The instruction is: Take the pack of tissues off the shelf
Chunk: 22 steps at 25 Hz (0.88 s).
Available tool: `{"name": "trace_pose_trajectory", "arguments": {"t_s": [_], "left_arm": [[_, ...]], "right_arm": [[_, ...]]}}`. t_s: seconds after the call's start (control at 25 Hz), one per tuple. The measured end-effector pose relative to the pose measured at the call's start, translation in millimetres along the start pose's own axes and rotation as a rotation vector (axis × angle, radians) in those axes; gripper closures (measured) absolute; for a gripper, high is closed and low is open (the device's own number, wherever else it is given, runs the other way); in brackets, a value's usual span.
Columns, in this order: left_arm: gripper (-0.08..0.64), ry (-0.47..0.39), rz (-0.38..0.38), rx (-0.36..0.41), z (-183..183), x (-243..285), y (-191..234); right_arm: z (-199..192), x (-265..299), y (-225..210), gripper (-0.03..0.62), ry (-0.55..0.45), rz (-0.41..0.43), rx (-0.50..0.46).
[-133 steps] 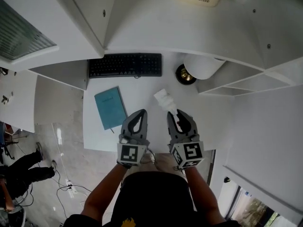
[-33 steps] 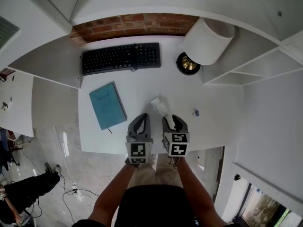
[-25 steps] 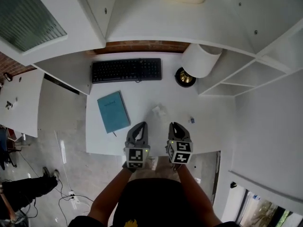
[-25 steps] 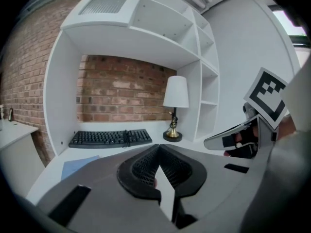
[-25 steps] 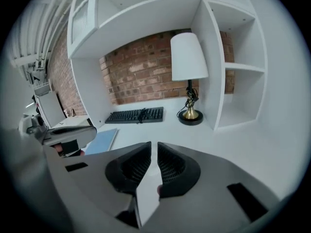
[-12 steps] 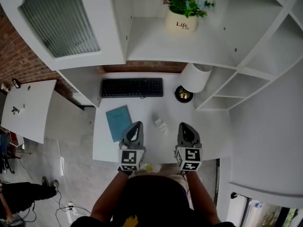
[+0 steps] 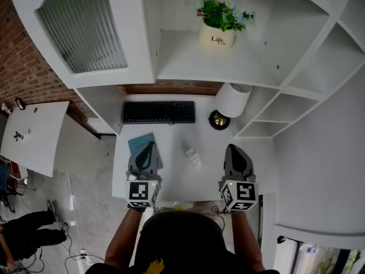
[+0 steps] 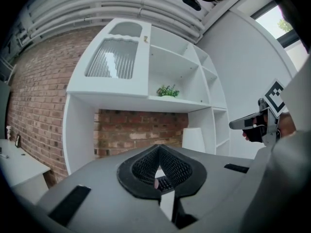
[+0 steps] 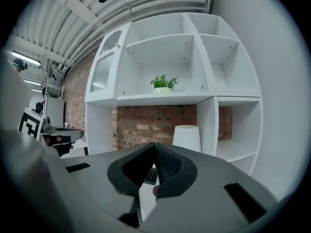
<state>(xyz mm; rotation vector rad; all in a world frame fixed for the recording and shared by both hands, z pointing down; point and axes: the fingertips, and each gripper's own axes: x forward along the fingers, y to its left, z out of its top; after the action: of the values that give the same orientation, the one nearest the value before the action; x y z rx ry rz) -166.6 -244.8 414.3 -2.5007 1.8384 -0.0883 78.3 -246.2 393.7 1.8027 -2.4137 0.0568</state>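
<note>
The pack of tissues (image 7: 192, 154), white and crumpled, lies on the white desk (image 7: 177, 131), in front of the keyboard. It touches neither gripper. My left gripper (image 7: 149, 145) hangs above the desk's left front, over the teal notebook. Its jaws meet at the tip and hold nothing (image 8: 158, 147). My right gripper (image 7: 234, 148) hangs to the right of the pack, level with the left one. It too is shut and empty (image 9: 154, 143). Both point level at the shelf unit. Neither gripper view shows the pack.
A black keyboard (image 7: 159, 112) lies at the desk's back. A teal notebook (image 7: 140, 142) shows partly under the left gripper. A white-shaded lamp (image 7: 232, 100) stands at the back right. Above, the white shelf unit holds a potted plant (image 7: 219, 34) and a ribbed-glass door (image 7: 85, 33).
The right gripper, earlier shut on the tissue pack, has let it go onto the desk. Both grippers have since risen and spread apart. The head view has tilted up to show the shelf.
</note>
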Motion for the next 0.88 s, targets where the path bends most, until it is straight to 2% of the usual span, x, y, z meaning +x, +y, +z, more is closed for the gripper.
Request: {"name": "trace_pose_trajectory", "arguments": {"t_s": [0.4,0.88], "left_arm": [[0.543,0.012,0.047,0.002,4.5,-21.5,30.0],[0.545,-0.008,0.067,-0.016,8.0,-34.0,36.3]], "right_arm": [[15.3,-10.3,-25.6,0.591,-0.023,-0.058,0.011],[18.2,-12.8,-18.0,0.591,-0.026,-0.054,0.017]]}}
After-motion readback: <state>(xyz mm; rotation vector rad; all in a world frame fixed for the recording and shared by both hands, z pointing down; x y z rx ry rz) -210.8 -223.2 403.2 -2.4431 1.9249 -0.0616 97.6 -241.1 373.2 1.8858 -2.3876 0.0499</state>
